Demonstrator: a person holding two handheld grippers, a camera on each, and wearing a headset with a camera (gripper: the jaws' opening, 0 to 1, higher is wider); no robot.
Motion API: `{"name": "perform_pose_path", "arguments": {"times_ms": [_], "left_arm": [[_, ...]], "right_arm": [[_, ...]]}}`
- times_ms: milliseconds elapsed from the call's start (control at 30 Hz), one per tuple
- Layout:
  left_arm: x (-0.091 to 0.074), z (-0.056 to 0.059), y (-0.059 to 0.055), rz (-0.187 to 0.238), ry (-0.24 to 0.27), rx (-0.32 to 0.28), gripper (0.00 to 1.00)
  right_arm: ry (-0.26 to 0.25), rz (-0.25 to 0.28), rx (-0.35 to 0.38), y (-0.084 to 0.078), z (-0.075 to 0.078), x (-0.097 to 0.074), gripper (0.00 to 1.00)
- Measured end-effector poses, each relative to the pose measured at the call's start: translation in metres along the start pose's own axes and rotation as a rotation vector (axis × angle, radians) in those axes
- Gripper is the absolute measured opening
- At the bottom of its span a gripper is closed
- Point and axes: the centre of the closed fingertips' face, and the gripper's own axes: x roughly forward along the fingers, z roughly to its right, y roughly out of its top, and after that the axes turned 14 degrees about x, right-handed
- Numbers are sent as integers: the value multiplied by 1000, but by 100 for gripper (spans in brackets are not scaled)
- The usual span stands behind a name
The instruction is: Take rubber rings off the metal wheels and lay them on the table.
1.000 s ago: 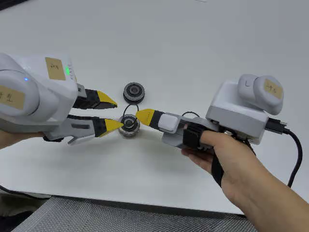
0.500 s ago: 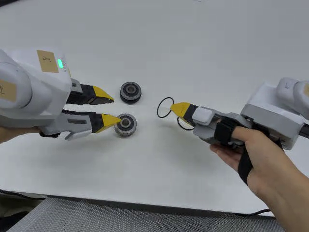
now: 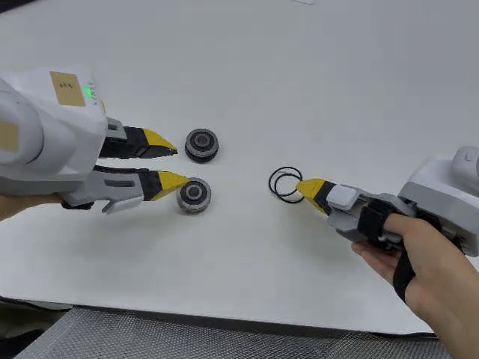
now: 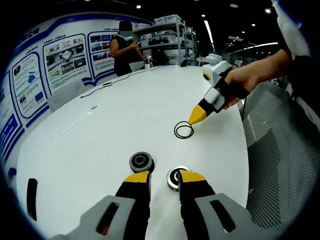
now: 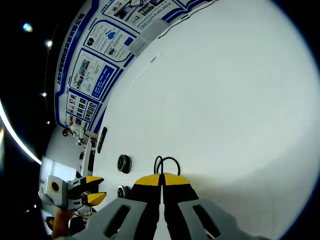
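Laying rings down: right tool (image 3: pixel 303 185), jaws pressed together, sits low at the edge of two thin black rubber rings (image 3: pixel 286 184) overlapping on the white counter (image 3: pixel 314 90), its tips hiding whether one is pinched; left tool (image 3: pixel 181 164), part-open and empty, hovers just beside the nearer round metal wheel (image 3: pixel 194 194), likely to steady it.

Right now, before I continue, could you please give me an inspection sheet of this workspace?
Surface: white table.
Job's things: far wheel dark-rimmed, near wheel silver-rimmed; two rubber rings lie overlapped on the table.
Clutter: nothing seen.
Grippers: left hand-held gripper open, one jaw beside the near wheel; right hand-held gripper shut, tip at the rings.
Cables: black cable on the far table.
Surroundings: wall posters, a person, shelves.
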Motion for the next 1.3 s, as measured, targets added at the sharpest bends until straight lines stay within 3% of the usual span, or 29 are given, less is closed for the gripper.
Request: {"name": "perform_pose_path", "arguments": {"times_ms": [200,300,400,500,600,767,867,933,1300], "left_arm": [[1,0,3,6,-1,-1,22],[2,2,-2,-24,-10,20,22],[2,3,-2,-23,-11,15,22],[1,1,-1,-14,-4,13,22],[1,-4,1,-6,8,11,22],[5,-14,3,20,0,-6,21],[10,-22,0,-1,-3,22,20],[14,-29,-1,10,9,8,20],[42,-44,-6,6,1,12,18]], "right_arm": [[-41,5,-1,0,8,0,5],[-56,1,0,0,12,-1,7],[-73,13,-8,2,16,-3,8],[-62,39,-4,7,13,-7,8],[-11,71,8,15,1,-10,8],[54,86,-1,20,-16,-10,8],[84,74,-18,18,-25,-9,8],[100,68,-27,17,-30,-8,8],[100,21,-56,0,-32,-3,8]]}}
